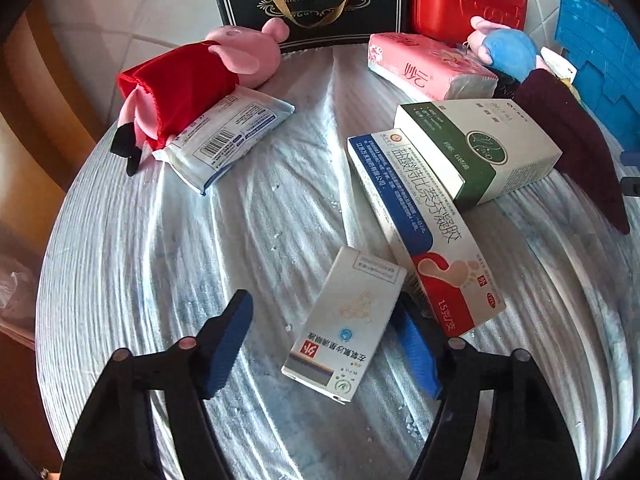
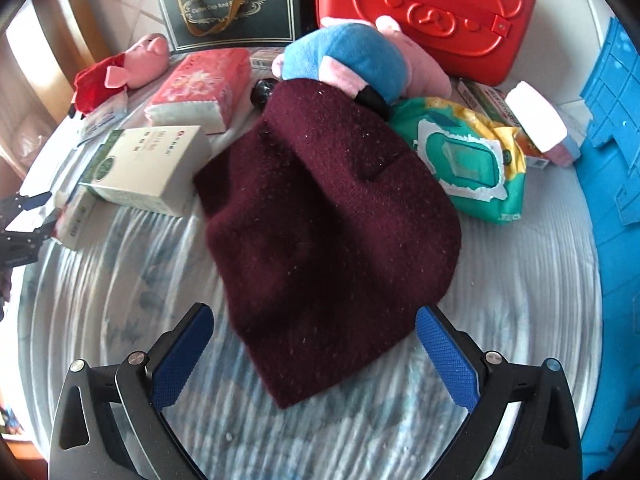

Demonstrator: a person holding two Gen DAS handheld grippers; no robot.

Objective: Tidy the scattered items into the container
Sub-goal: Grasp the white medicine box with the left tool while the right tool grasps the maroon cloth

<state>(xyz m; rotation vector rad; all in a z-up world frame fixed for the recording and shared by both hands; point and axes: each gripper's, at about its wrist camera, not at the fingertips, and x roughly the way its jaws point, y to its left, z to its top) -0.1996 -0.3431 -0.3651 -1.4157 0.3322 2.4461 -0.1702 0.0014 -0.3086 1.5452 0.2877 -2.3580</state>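
A small white medicine box [image 1: 348, 324] lies on the pale striped cloth between the fingers of my left gripper [image 1: 324, 312]. The right pad is at the box's edge and the left pad stands clear of it, so the gripper is open. Behind it lie a long blue, white and red box [image 1: 420, 232] and a green-and-white box [image 1: 480, 148]. My right gripper [image 2: 312, 316] is open, its fingers on either side of the near end of a maroon knit hat [image 2: 328, 220]. The blue crate [image 2: 612, 120] stands at the right edge.
A pink tissue pack [image 2: 200, 84], a pig plush in a red dress [image 1: 188, 84] on a white wipes pack [image 1: 228, 136], a blue plush [image 2: 360, 60] and a green wipes pack [image 2: 468, 160] lie around. A red case [image 2: 432, 12] and a black gift bag [image 1: 312, 0] stand behind.
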